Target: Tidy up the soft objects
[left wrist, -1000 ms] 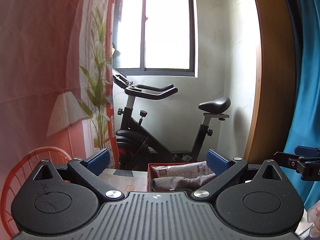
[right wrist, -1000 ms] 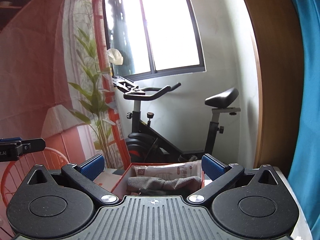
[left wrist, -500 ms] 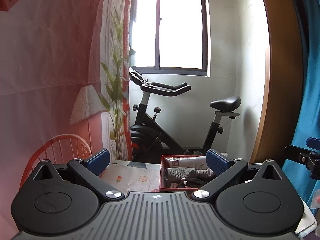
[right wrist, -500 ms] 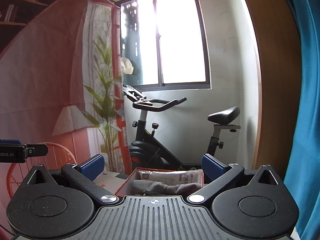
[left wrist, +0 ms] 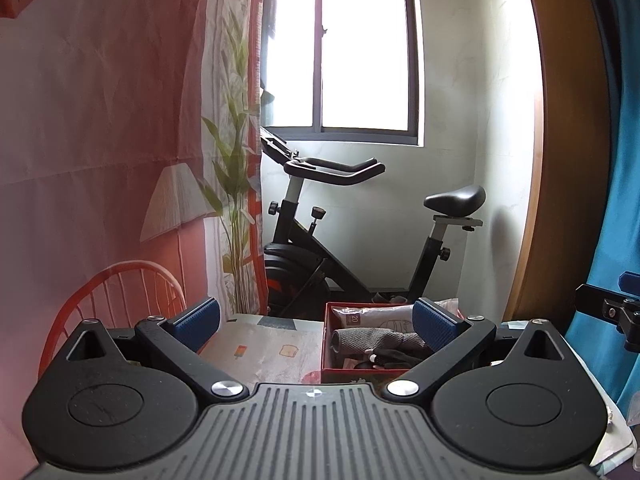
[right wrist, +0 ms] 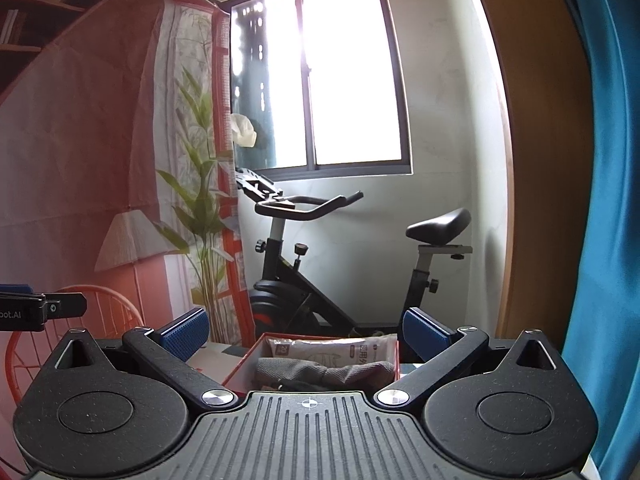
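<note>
Above the table [left wrist: 256, 344], both grippers' fingers [left wrist: 195, 317] [right wrist: 426, 332] spread wide, empty, facing the red box [right wrist: 240, 366] of soft items

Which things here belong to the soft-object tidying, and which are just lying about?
Job:
- red box on the table
- grey knitted cloth inside it
- white printed packet at its back
- left tongs and right tongs, both open, empty

Bystanders:
- exercise bike
- red chair
- plant
- blue curtain

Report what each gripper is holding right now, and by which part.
Nothing is held. The left gripper and right gripper are both open and empty, above the red box of soft items.
</note>
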The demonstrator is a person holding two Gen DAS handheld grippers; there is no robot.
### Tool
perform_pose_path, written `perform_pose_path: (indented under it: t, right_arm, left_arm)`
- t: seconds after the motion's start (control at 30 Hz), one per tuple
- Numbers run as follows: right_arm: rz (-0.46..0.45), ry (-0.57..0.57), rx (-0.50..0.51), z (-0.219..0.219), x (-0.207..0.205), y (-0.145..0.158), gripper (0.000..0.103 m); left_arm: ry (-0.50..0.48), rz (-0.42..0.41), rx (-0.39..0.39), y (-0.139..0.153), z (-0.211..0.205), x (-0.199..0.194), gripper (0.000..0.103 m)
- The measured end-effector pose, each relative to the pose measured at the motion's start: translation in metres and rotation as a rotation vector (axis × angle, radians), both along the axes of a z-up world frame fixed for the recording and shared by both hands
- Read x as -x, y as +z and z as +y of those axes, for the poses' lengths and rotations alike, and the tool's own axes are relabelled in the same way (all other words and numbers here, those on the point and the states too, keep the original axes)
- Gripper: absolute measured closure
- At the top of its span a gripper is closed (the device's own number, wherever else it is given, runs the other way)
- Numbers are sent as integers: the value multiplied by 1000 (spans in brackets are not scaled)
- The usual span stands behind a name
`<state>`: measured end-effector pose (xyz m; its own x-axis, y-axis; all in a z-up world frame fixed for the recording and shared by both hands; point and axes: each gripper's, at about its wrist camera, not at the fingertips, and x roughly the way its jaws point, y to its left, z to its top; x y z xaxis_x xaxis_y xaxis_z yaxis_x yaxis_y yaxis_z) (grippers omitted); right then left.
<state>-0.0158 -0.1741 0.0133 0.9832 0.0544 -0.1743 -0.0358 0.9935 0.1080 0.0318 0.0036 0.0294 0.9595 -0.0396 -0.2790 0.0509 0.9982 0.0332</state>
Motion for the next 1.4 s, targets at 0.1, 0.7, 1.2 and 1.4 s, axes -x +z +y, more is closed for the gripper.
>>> perform_pose_path:
  t: [0.1,0.7,1.2,1.4]
  right_arm:
    - [2,-13,8,2,1,-1,0]
    - [-22,-22,30,9,8,-3,0]
    - [-46,-52,30,16,11,-4,0]
    - [-46,-54,31,17,11,-4,0]
  left_arm:
    - [1,6,4,0,1,-1,0]
    - [28,-28,5,-2,0,10,0]
    - [40,-44,12,-2,0,13,0]
    - [42,-53,13,-3,-2,18,0]
